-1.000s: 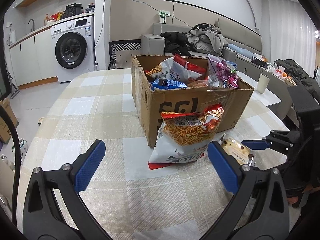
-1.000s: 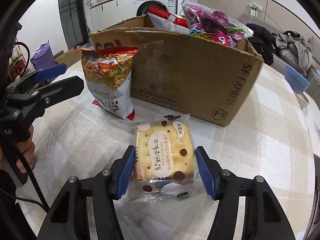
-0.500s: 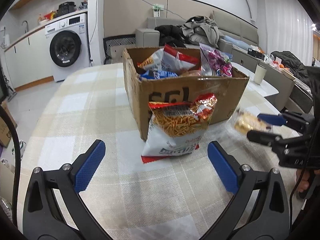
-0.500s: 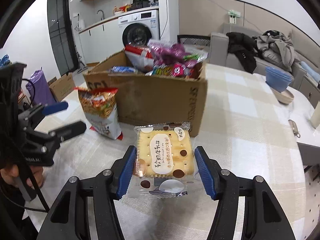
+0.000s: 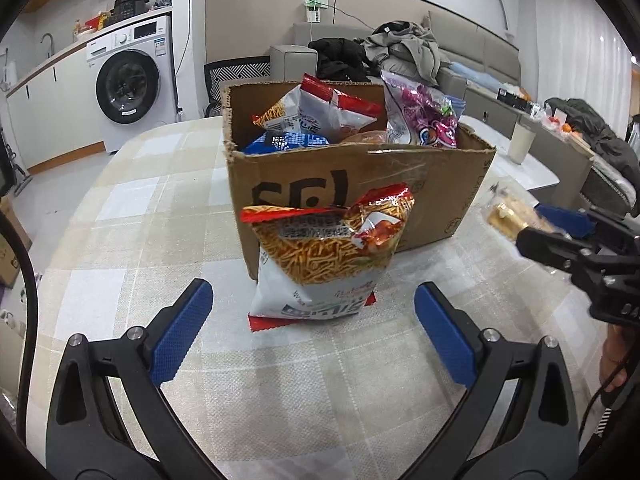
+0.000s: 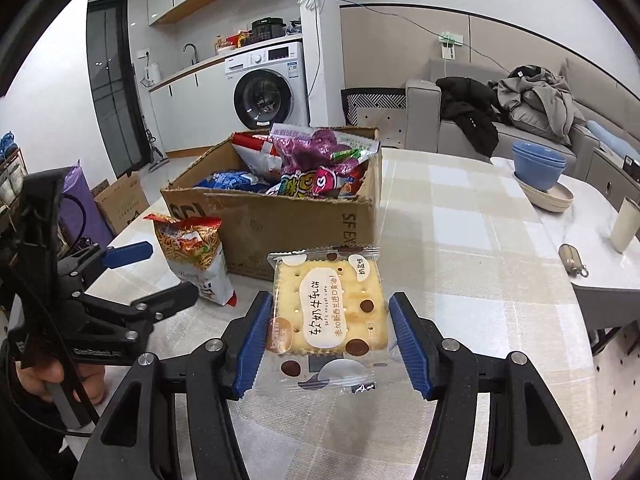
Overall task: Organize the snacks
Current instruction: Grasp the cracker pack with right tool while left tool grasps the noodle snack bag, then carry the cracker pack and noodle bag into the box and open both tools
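So the right gripper point(image 6: 327, 338) is clamped on the cracker packet point(image 6: 327, 312), pads squeezing its two side edges, and the packet is up off the checked tablecloth point(image 6: 460, 240) with its long side running away from the camera, toward the cardboard box point(image 6: 288, 220). That's the relation that matters here: the box sits ahead and a bit to the left of the packet in the right wrist view, open top facing up, already stuffed with bags (purple one on top, blue one lower down). The near wall of the box looks about level with the packet or a touch below it, so my guess is the packet needs to clear that rim before it goes in.

The left gripper point(image 5: 314, 330) is wide open with nothing between the pads. Straight ahead of it, and closer to it than to the right one, is the noodle-snack bag point(image 5: 326, 258), standing upright and leaning against the box's front wall, long axis vertical. The open jaws look wide enough to straddle it, but the pads aren't touching it yet.

If I had to call it: right hand drops the crackers into whatever gap is left near the front corner, left hand takes the standing bag.
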`<state>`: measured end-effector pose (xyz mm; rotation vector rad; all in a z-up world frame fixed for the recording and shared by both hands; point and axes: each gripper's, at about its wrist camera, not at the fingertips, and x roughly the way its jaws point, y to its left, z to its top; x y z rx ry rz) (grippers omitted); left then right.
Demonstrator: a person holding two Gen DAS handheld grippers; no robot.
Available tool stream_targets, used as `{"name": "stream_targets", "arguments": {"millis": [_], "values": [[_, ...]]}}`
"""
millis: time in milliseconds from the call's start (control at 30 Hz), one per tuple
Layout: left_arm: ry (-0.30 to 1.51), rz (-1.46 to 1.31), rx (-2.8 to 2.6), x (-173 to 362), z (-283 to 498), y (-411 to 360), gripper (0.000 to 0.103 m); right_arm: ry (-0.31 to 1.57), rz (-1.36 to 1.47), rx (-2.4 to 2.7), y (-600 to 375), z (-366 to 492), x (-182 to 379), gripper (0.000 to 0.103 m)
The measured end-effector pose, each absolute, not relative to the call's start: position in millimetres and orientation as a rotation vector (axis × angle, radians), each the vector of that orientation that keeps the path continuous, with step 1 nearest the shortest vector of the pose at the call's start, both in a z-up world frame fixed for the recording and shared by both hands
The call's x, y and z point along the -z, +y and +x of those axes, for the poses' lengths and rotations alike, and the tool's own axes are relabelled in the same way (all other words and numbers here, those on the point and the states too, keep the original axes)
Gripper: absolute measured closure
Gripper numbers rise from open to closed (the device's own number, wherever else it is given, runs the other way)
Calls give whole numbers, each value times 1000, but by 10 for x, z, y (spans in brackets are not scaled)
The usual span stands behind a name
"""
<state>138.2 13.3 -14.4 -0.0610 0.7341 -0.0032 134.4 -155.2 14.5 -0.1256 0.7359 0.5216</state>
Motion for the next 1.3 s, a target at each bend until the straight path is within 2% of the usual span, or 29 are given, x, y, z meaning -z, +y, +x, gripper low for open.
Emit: {"name": "stream_targets", "arguments": {"millis": [133,367,567,667,1300], "values": [[765,-31,0,197,1495,36,9,731,-112,-516,-1603,1336,-203,42],[824,-32,-1,314,1696,-67,24,720,-99,-497,-1707,1328,-259,42],[826,-42,-18,357,1797,-62,45,712,-89,-498,-1757,1322,-308,42],[818,-53,-8,352,1808,-67,49,706,-88,-499,-1769,1297,-339,42],[747,-84,35,-30,1244,67,51,683,-81,-527,-1733,1244,-370,42]]}}
